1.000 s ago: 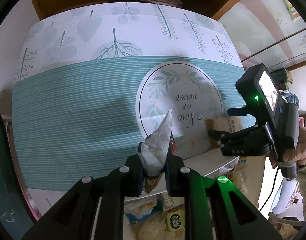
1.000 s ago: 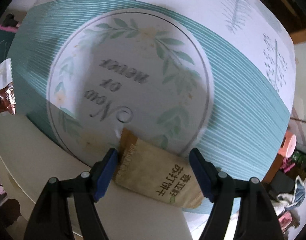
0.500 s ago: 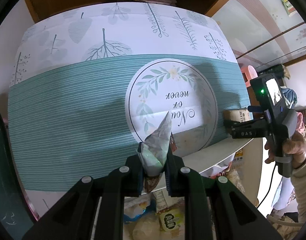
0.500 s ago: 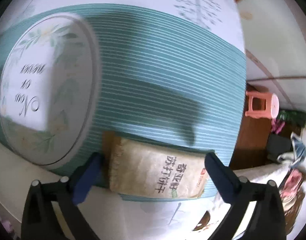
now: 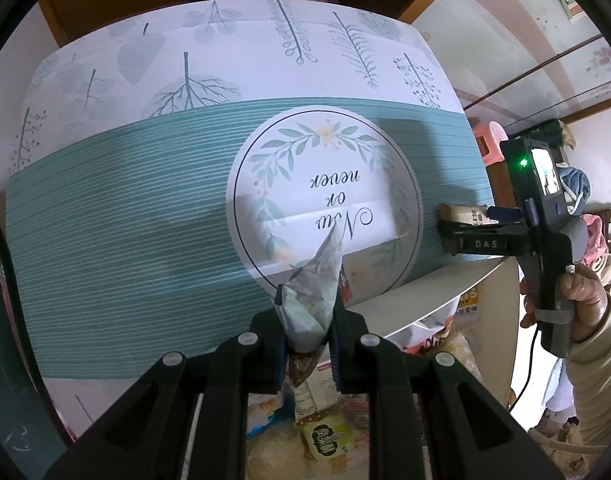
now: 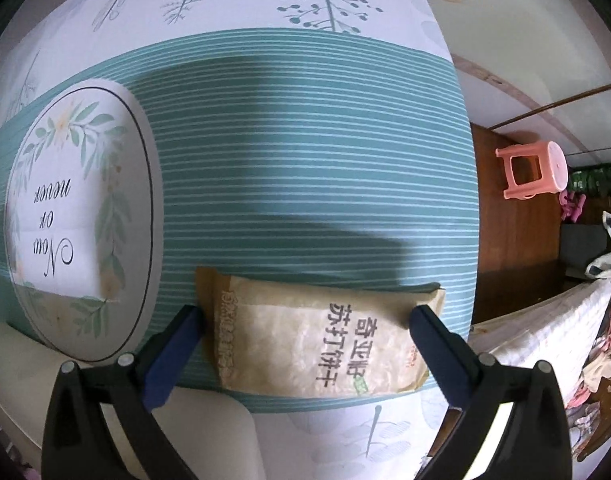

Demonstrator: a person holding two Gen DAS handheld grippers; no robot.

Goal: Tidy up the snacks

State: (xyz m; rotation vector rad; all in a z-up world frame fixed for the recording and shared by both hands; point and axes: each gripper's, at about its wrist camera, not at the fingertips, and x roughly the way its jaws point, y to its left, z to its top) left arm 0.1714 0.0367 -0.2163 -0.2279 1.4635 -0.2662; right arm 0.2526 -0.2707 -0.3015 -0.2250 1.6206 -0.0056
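Observation:
My left gripper (image 5: pixel 308 320) is shut on a crumpled grey-white snack packet (image 5: pixel 321 276), whose pointed end sticks up between the fingers, above the patterned tablecloth (image 5: pixel 125 220). A tan cracker packet (image 6: pixel 305 360) with dark printed characters lies flat on the teal stripes near the table's right edge. My right gripper (image 6: pixel 303 332) points down over it, open wide, one blue pad at each short end. The left wrist view shows this gripper from the side, held in a person's hand (image 5: pixel 581 300), with the cracker packet (image 5: pixel 465 215) under it.
A white container rim (image 5: pixel 425 300) runs along the table's near side, with several bagged snacks (image 5: pixel 325 436) below it. A round "Now or never" print (image 6: pixel 77 220) marks the cloth. Beyond the right table edge stand a pink stool (image 6: pixel 533 176) and piled clothes (image 6: pixel 601 320).
The right gripper has slid right across the cloth from the round print onto the teal stripes and rolled. Its jaws have spread wide off the cracker packet. The left gripper has barely moved.

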